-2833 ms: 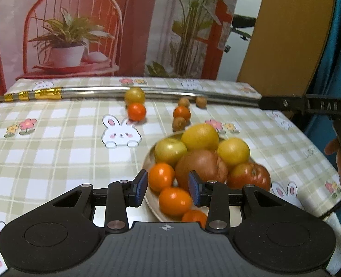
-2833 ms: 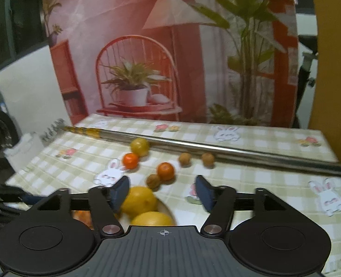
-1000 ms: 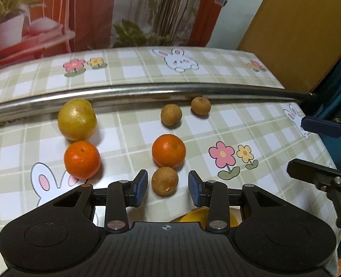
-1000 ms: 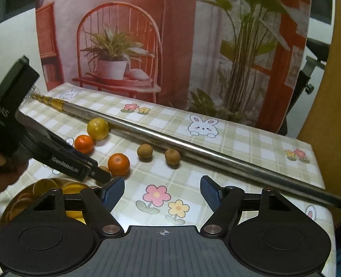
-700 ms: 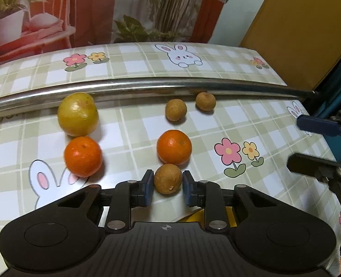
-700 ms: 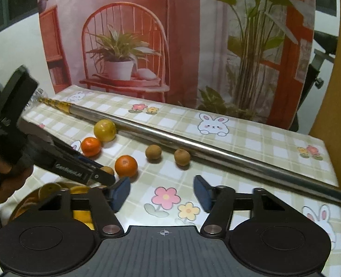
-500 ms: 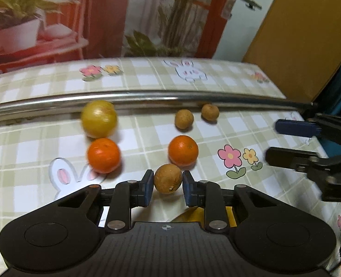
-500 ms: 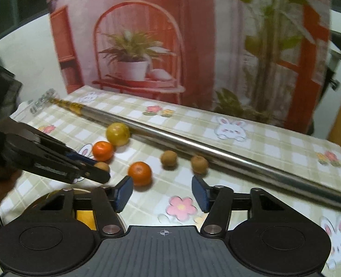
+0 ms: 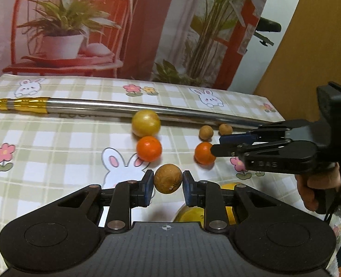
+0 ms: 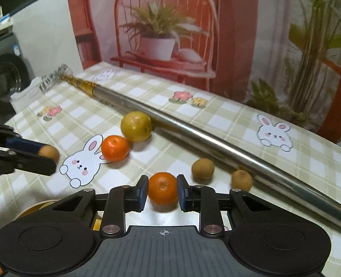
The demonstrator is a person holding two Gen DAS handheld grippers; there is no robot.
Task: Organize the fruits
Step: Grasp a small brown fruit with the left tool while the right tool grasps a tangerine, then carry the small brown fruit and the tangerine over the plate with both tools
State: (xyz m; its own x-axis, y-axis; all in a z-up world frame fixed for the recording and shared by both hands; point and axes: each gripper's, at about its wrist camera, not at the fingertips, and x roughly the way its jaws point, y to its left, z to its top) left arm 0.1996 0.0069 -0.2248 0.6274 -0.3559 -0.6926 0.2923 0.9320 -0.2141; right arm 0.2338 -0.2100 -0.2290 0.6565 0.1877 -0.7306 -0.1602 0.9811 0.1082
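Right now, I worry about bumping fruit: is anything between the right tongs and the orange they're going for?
Nothing visible. The orange already sits between the pads of the right tongs, which look closed on it. The nearest small brown fruit lies apart, to its right.

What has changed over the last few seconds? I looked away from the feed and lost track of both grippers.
The left gripper left the plate, closed its jaws on the small brown fruit and lifted it. The right gripper came forward and down, its jaws now around an orange on the tablecloth; contact is unclear. The yellow fruit, the other orange, two small brown fruits and the metal pole stayed put.
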